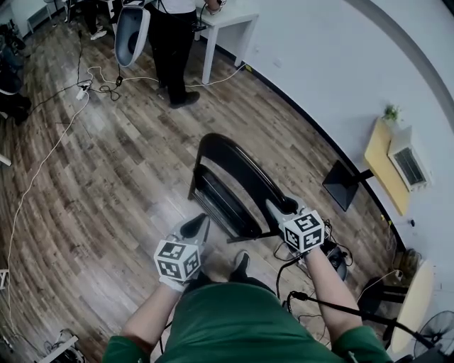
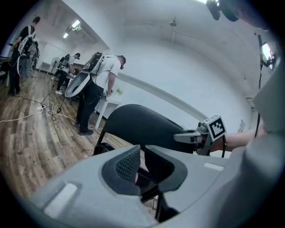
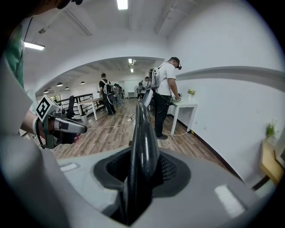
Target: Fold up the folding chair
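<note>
Black chair (image 1: 237,170) stands upright on wood floor (image 1: 106,191), right in front of operator and near the white wall (image 1: 333,71). Seat looks swung up close to backrest. R gripper (image 3: 143,167): fingers clamped on backrest's top edge, chair seen edge-on btwn them. L gripper (image 1: 196,227): fingers closed, nothing btwn them, raised just beside chair's left side, not touching it. Person (image 1: 174,42) stands by a white table (image 1: 230,21) in bg.
</note>
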